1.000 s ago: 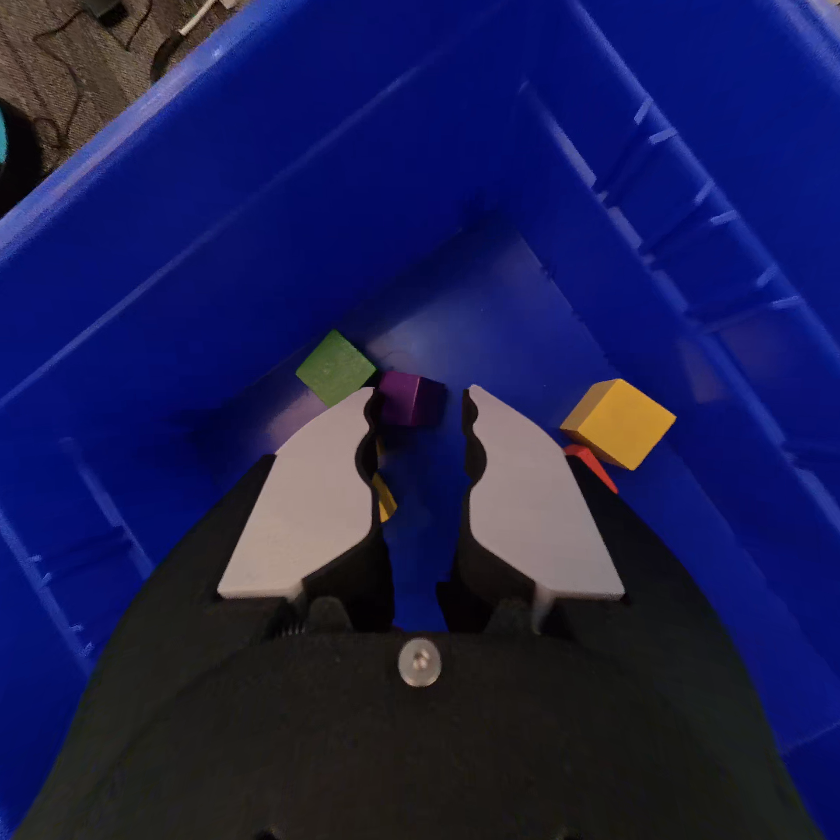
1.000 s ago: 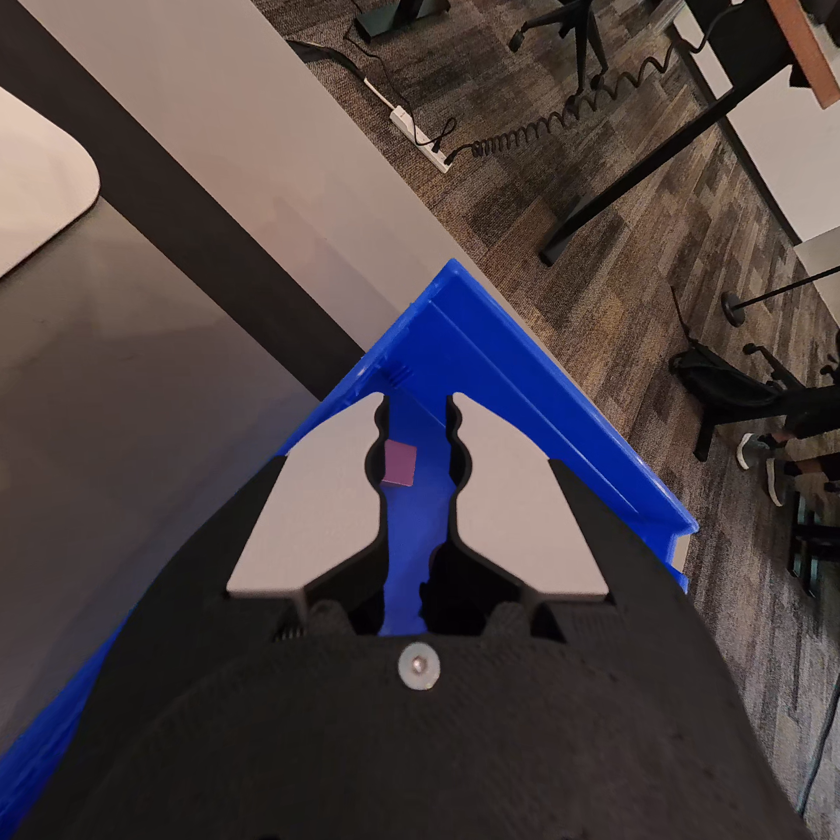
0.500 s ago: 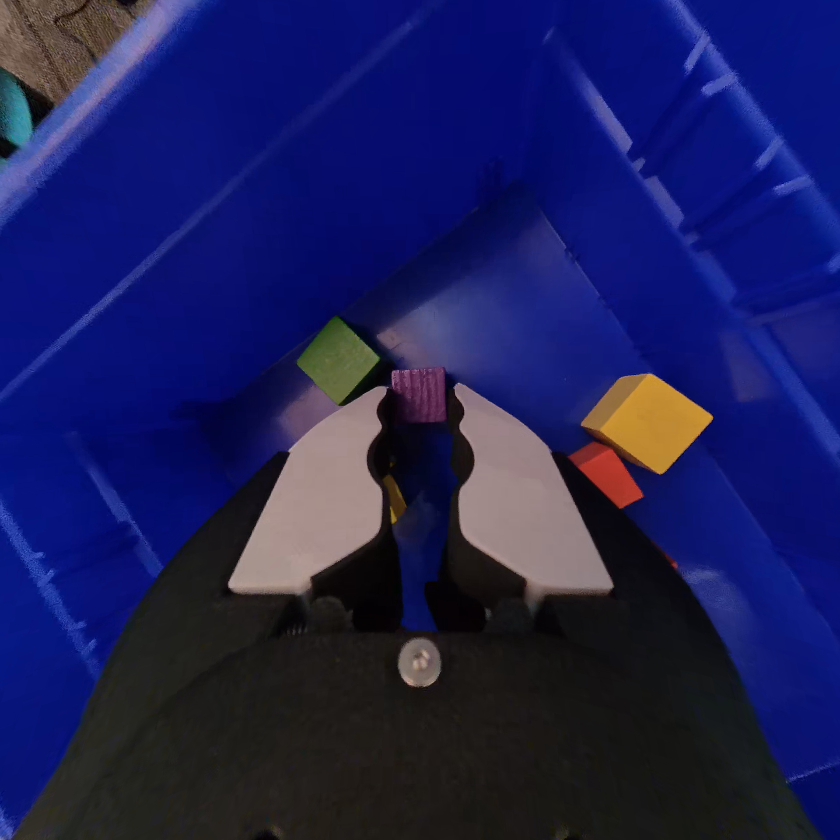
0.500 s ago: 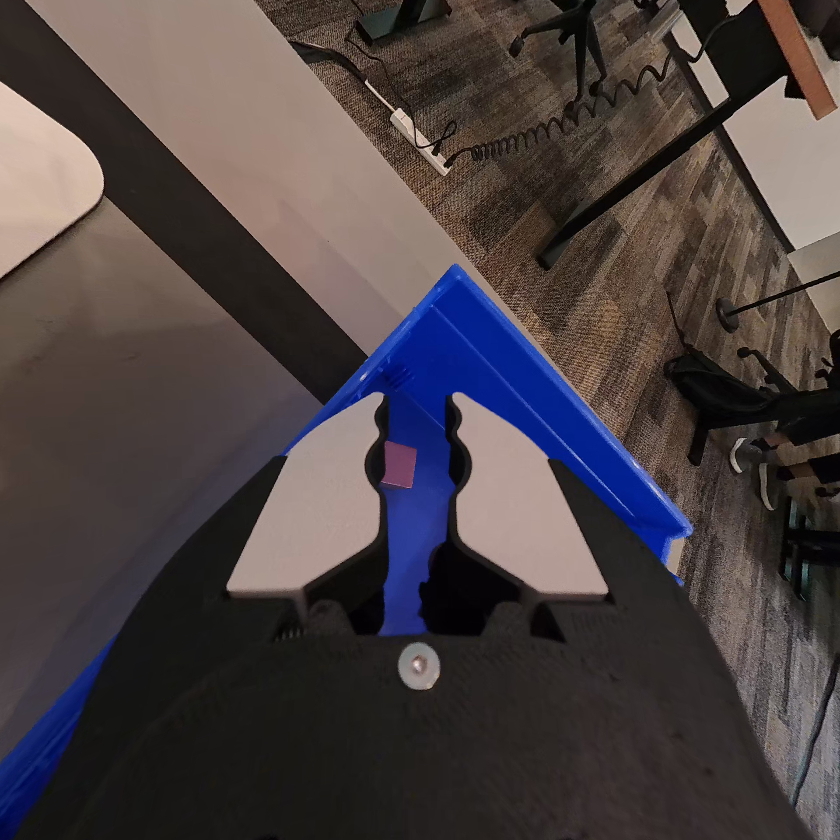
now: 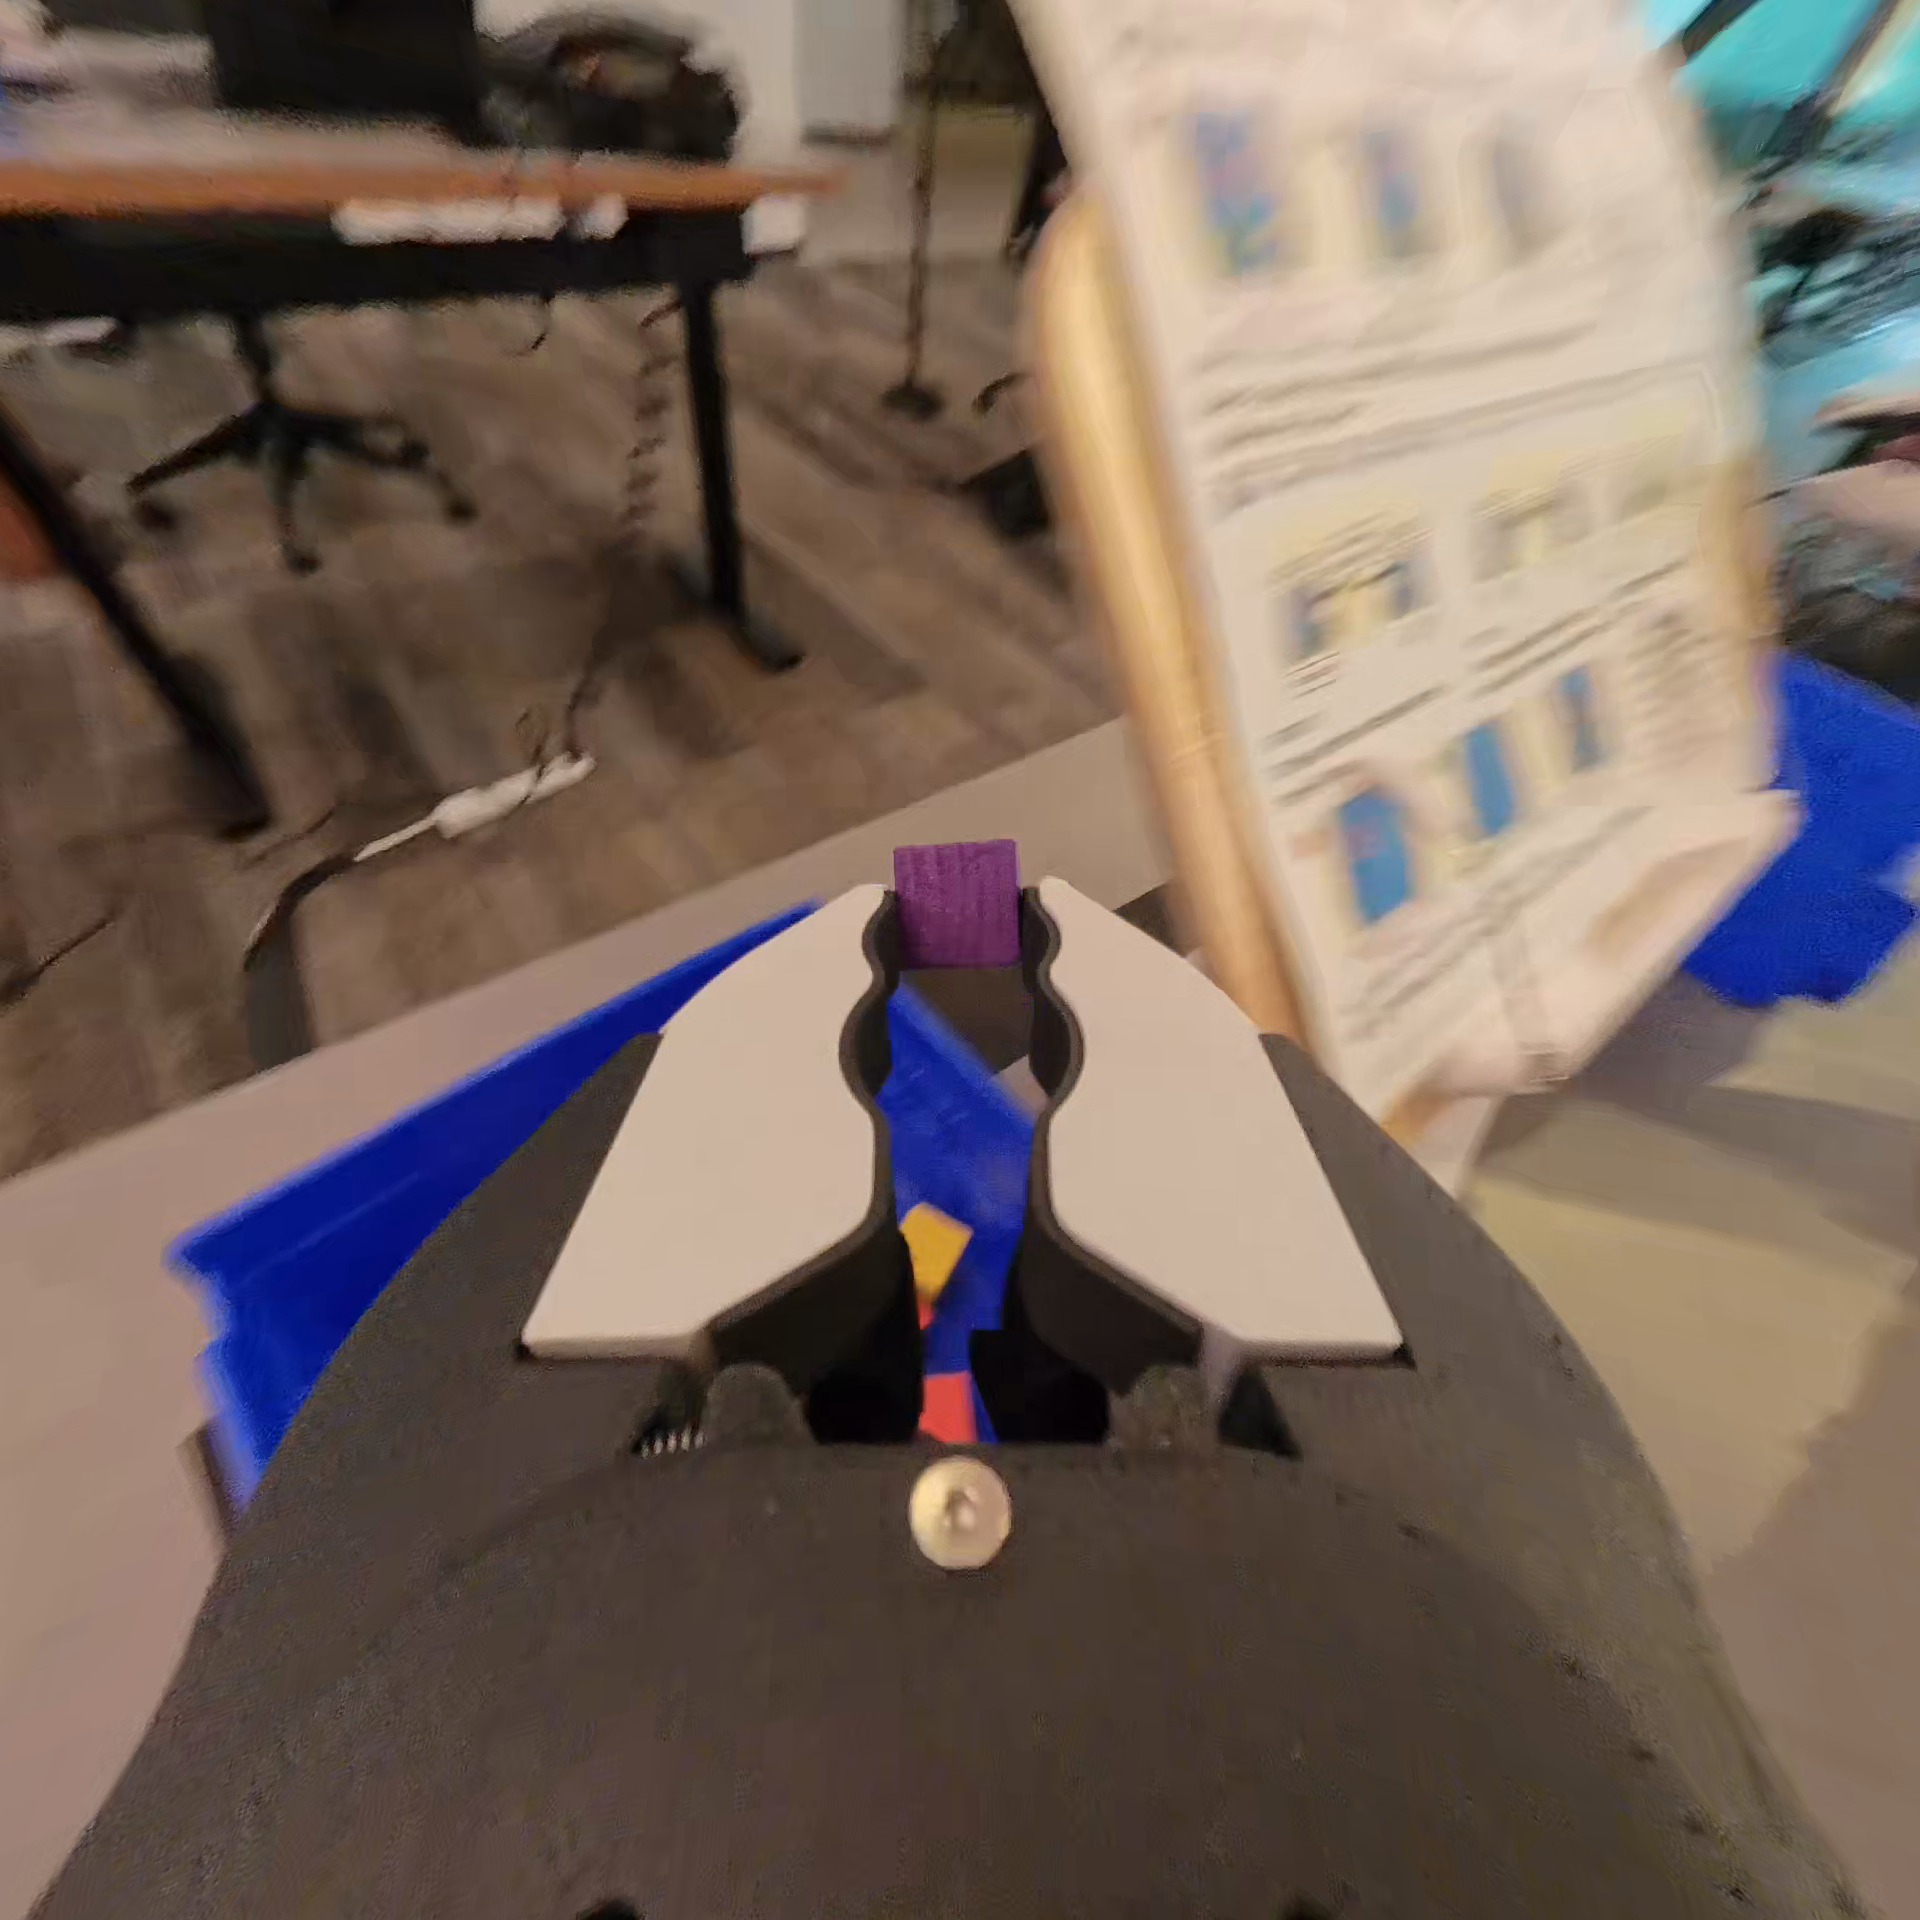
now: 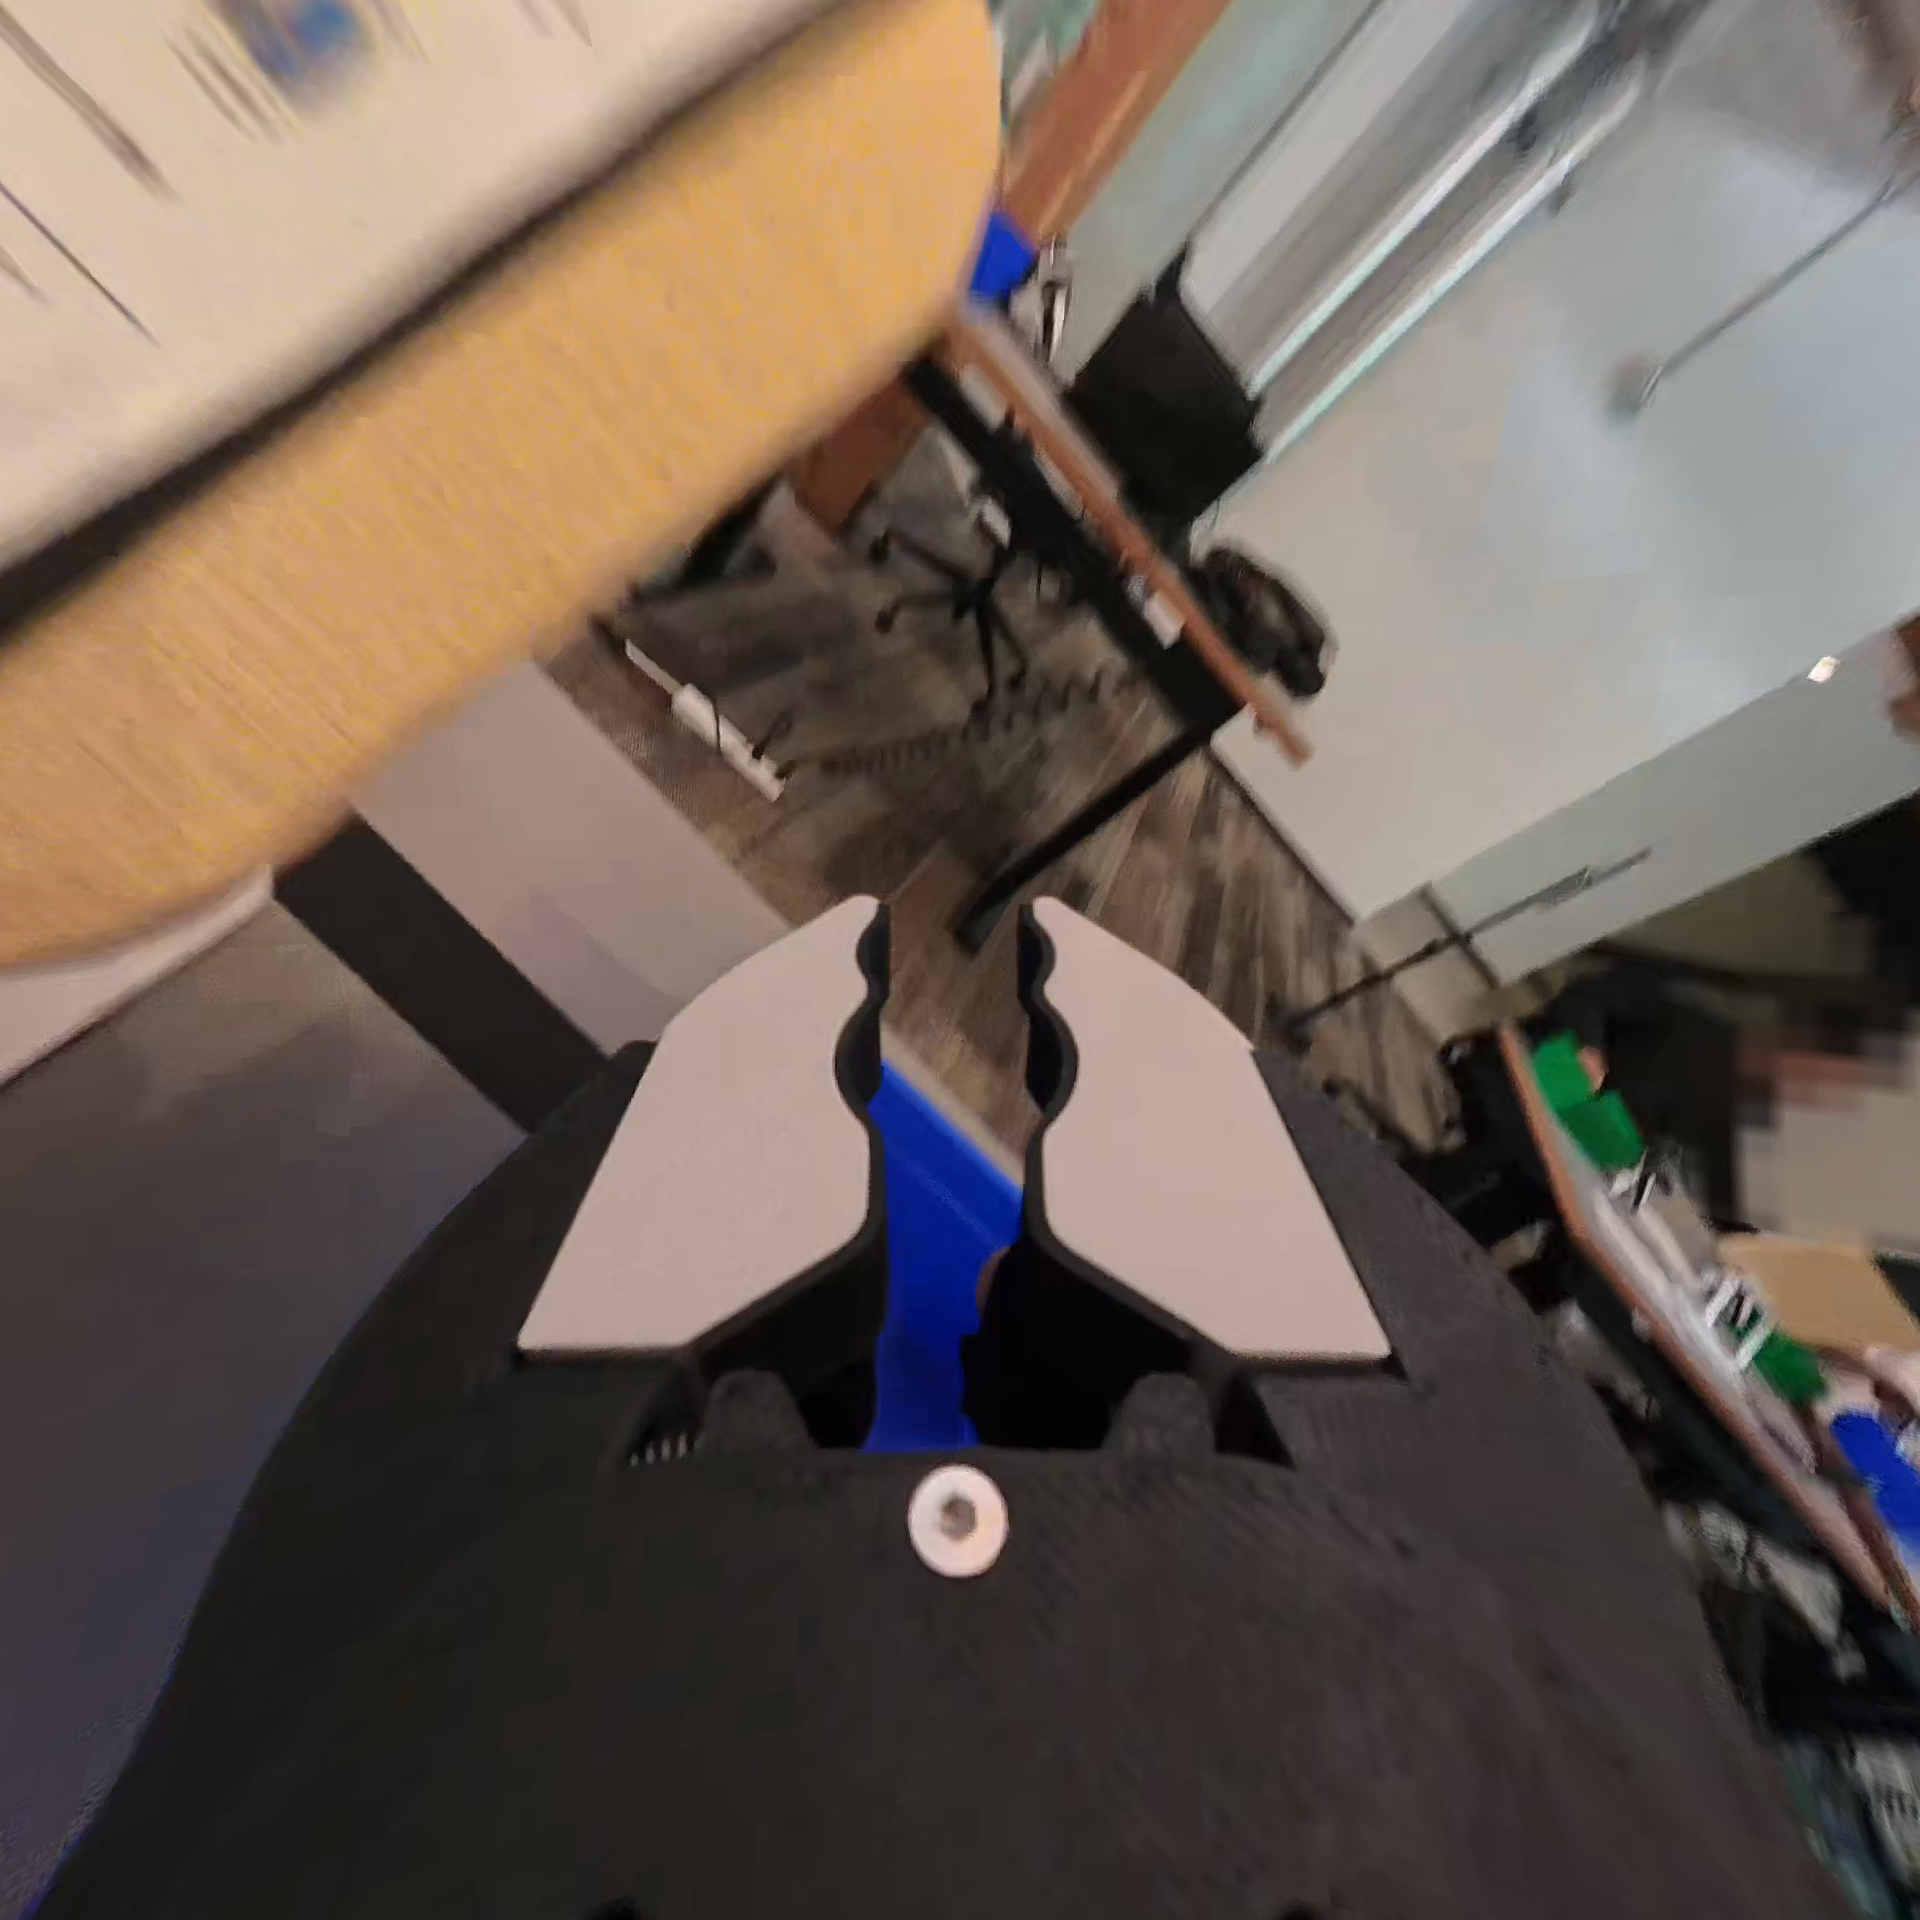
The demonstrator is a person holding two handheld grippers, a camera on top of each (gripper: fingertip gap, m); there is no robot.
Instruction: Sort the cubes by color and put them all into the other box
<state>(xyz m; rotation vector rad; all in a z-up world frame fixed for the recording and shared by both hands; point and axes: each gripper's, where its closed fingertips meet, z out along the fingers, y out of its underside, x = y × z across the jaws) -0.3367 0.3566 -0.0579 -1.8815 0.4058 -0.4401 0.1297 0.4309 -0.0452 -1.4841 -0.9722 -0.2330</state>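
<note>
Office interior, both views motion-blurred. Floor (image 5: 540, 644): grey-brown patterned carpet, with a white power strip (image 5: 499, 805) and its cables lying on it. Rear left — a desk (image 5: 416, 208) with a wood-toned top on black legs, a black swivel chair (image 5: 281, 447) beneath it. Foreground: a pale grey tabletop (image 5: 1766, 1351) carrying a tilted wooden stand (image 5: 1122, 582) that holds a printed sheet (image 5: 1455, 468). In the right wrist view, pale walls (image 6: 1507, 540) and glass partitions (image 6: 1455, 187) — light even, indoor.
</note>
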